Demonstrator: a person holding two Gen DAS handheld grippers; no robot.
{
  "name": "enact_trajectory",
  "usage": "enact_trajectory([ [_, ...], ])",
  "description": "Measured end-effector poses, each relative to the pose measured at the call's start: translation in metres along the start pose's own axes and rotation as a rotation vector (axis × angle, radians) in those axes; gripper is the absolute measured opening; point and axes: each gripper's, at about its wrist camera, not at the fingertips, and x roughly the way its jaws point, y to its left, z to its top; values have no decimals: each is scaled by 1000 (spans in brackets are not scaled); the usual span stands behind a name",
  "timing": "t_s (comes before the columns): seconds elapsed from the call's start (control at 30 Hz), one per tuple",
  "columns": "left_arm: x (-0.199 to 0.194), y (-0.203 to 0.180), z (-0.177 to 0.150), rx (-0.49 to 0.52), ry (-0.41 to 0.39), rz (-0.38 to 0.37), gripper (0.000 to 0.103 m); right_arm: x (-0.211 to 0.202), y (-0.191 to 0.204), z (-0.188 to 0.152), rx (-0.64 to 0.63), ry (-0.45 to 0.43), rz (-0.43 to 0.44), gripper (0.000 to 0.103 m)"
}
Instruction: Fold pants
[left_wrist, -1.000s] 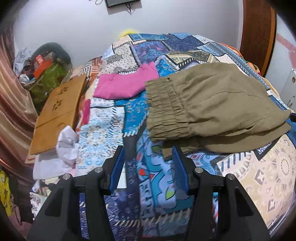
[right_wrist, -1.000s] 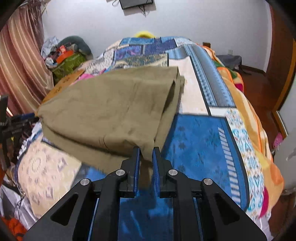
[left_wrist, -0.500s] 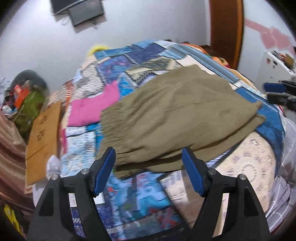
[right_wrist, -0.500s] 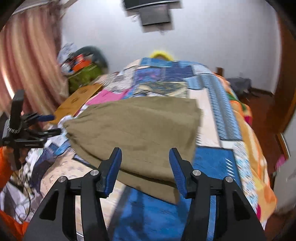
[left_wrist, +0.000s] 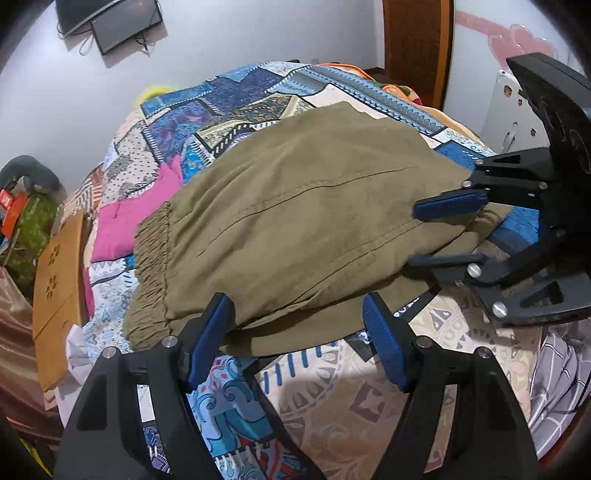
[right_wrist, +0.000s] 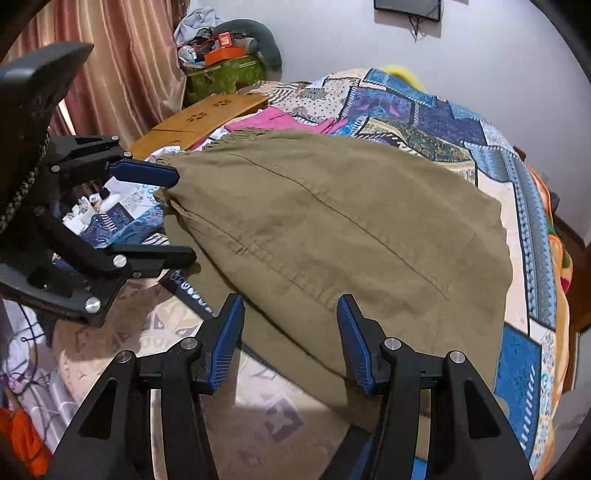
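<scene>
Olive-green pants (left_wrist: 306, 206) lie folded flat on the patchwork bedspread (left_wrist: 332, 398), with the elastic waistband (left_wrist: 147, 266) to the left. My left gripper (left_wrist: 297, 314) stands open over their near edge, close to the waistband end, with the pads clear of the cloth. In the left wrist view my right gripper (left_wrist: 428, 234) comes in from the right, and the hem end lies between its fingers. In its own view the right gripper (right_wrist: 290, 310) straddles the pants' (right_wrist: 351, 229) near edge. Its jaws are closing, though the pads do not press on the cloth. The left gripper (right_wrist: 177, 216) shows at the left.
A pink garment (left_wrist: 125, 221) lies behind the waistband. A wooden lap table (left_wrist: 55, 295) rests at the bed's left edge, with a pile of bags (right_wrist: 225, 70) and a curtain (right_wrist: 110, 74) beyond. A white cabinet (left_wrist: 506, 110) stands to the right of the bed.
My right gripper let go of the pants' hem and opened. The left gripper opened wider and moved right along the near edge. Each gripper now shows in the other's view.
</scene>
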Motion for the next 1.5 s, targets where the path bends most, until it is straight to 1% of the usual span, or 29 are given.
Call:
enact_trajectory([
  [0.03,2,-1,1,3,4,-2,74,0,1,0,-18,-6,-10,36],
  [0.07,4,-2,2,7,6,-1,74,1,3,0,-37,-10,-19,32],
  [0.13,6,-3,4,15,5,2,74,-1,3,1,-46,-25,-4,13],
  [0.2,8,-5,8,24,-1,14,74,-3,2,6,-40,-34,8,10],
  [0.27,7,-6,12,25,-23,22,61,-7,2,8,-39,-58,11,8],
  [0.3,7,-5,14,21,-33,20,48,-9,2,9,-36,-64,16,8],
  [0.33,7,-4,16,17,-39,15,39,-10,2,10,-33,-69,19,8],
  [0.37,6,-3,18,15,-45,11,35,-11,1,10,-28,-77,24,7],
  [0.4,5,-3,19,14,-53,12,28,-13,0,10,-21,-79,31,7],
  [0.5,0,-4,20,16,-66,-10,21,-17,0,10,-12,-86,41,7],
  [0.57,-5,-7,18,26,-71,-10,21,-21,1,10,-13,-93,42,7],
  [0.67,-9,-11,14,37,-69,-15,21,-26,3,9,-12,-96,48,7],
  [0.8,-6,-12,6,18,-32,-46,21,-29,13,2,-32,-91,37,7],
  [0.9,-2,-13,0,-4,13,-52,30,-23,14,-3,-32,-67,35,11],
  [0.97,-6,-10,-4,-23,16,-62,38,-23,13,-6,-23,-56,23,12],
  [1.03,-13,-3,-8,-53,12,-75,51,-27,10,-10,0,-53,28,20],
  [1.13,-28,16,-13,-125,-5,-88,55,-40,-1,-15,47,-64,17,26],
  [1.17,-33,25,-14,-155,-16,-78,56,-44,-3,-16,61,-71,10,27],
  [1.23,-41,42,-15,-209,-37,-54,64,-55,-15,-18,109,-93,-5,27],
  [1.3,-46,64,-17,-277,-58,-15,69,-65,-25,-19,154,-112,-23,27],
  [1.33,-46,75,-18,-313,-59,5,69,-69,-32,-20,178,-121,-38,28],
  [1.37,-44,87,-20,-357,-51,22,69,-71,-35,-20,195,-127,-49,28],
  [1.4,-40,95,-22,-388,-38,28,69,-74,-41,-21,220,-131,-64,32],
  [1.43,-36,103,-24,-420,-23,23,69,-75,-47,-22,253,-134,-81,40],
  [1.5,-24,116,-28,-483,8,-3,69,-77,-57,-23,320,-149,-91,43],
])
